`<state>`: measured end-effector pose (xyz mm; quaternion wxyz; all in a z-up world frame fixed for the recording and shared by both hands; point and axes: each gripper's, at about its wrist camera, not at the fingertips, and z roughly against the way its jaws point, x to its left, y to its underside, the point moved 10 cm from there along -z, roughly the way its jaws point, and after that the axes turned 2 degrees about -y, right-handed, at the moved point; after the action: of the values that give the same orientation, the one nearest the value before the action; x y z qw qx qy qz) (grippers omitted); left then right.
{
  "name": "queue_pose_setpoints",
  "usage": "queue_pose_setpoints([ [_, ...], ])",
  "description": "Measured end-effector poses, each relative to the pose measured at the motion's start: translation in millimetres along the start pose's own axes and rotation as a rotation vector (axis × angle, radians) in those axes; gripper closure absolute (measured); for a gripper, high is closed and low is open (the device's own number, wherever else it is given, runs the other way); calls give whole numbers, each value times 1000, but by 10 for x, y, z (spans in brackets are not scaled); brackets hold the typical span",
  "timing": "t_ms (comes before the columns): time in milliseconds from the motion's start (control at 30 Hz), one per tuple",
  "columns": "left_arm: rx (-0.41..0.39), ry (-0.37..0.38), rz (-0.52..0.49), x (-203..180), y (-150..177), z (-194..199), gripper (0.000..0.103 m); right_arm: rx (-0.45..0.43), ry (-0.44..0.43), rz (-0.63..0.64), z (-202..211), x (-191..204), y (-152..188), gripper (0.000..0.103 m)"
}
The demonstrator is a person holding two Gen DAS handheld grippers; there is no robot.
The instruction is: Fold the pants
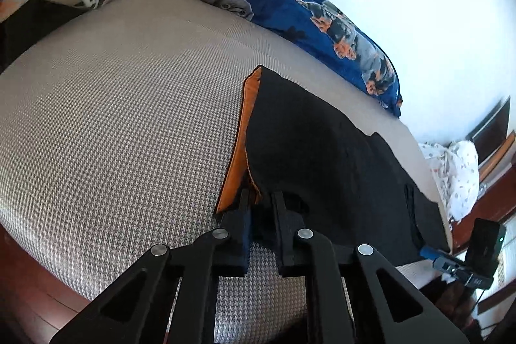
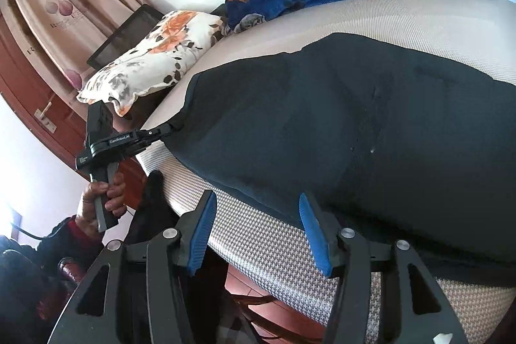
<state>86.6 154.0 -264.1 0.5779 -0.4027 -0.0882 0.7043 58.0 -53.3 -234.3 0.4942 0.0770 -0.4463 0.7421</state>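
1. Black pants (image 2: 338, 124) lie flat on the bed (image 1: 113, 118), orange lining showing.
2. My left claw (image 1: 260, 199) is clamped on their edge at 6 o'clock.
3. My right claw (image 2: 258, 208) gapes apart, empty.
4. Judged soft, light, limp: grip hem corners.

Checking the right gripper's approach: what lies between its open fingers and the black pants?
Only bare houndstooth mattress cover separates the right gripper from the black pants, per the right wrist view.
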Motion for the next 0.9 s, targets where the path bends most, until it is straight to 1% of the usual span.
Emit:
queue_pose_setpoints([
  [133, -24, -70, -119, -84, -8, 5, 86, 1, -3, 4, -14, 21, 6, 49],
  [167, -27, -77, -129, -94, -5, 24, 85, 1, -3, 4, -13, 24, 9, 49],
  [200, -28, -75, -123, -103, -7, 54, 82, -1, -2, 4, -8, 26, 11, 49],
  [233, -32, -68, -106, -101, -17, 107, 72, -1, -3, 3, -5, 27, 13, 49],
  [267, -50, -78, -82, -77, -43, 187, 60, -2, -5, 2, 1, 28, 12, 49],
  [300, -75, -105, -62, -46, -79, 264, 27, -5, -7, 0, 9, 27, 8, 48],
  [333, -113, -126, -38, 0, -118, 366, 10, -7, -9, -2, 15, 16, 5, 48],
  [367, -161, -114, -5, 42, -158, 489, 10, -8, -11, -5, 23, 7, 4, 48],
  [400, -177, -91, 19, 57, -179, 553, 10, -10, -13, -9, 24, -2, -1, 48],
  [433, -174, -57, 57, 100, -182, 599, 9, -11, -15, -13, 22, -11, -5, 47],
  [533, -77, 19, 131, 148, -106, 495, 10, -8, -18, -19, 7, -32, -4, 47],
  [567, -33, 70, 148, 121, -47, 432, 10, -8, -18, -17, 0, -32, -3, 47],
  [633, 19, 129, 170, 38, 39, 338, 10, -9, -20, -13, -3, -31, -1, 46],
  [700, 40, 157, 176, -58, 72, 253, 10, -7, -22, -11, -9, -34, 6, 46],
  [800, 49, 165, 163, -161, 39, 154, 10, -5, -23, -13, -12, -40, 11, 46],
  [833, 71, 195, 159, -230, 48, 105, 10, -6, -25, -15, -10, -43, 7, 46],
  [867, 87, 207, 149, -287, 60, 69, 10, -8, -27, -18, -11, -52, 5, 46],
  [900, 83, 197, 125, -322, 44, 44, 10, -9, -29, -24, -14, -63, 4, 46],
])
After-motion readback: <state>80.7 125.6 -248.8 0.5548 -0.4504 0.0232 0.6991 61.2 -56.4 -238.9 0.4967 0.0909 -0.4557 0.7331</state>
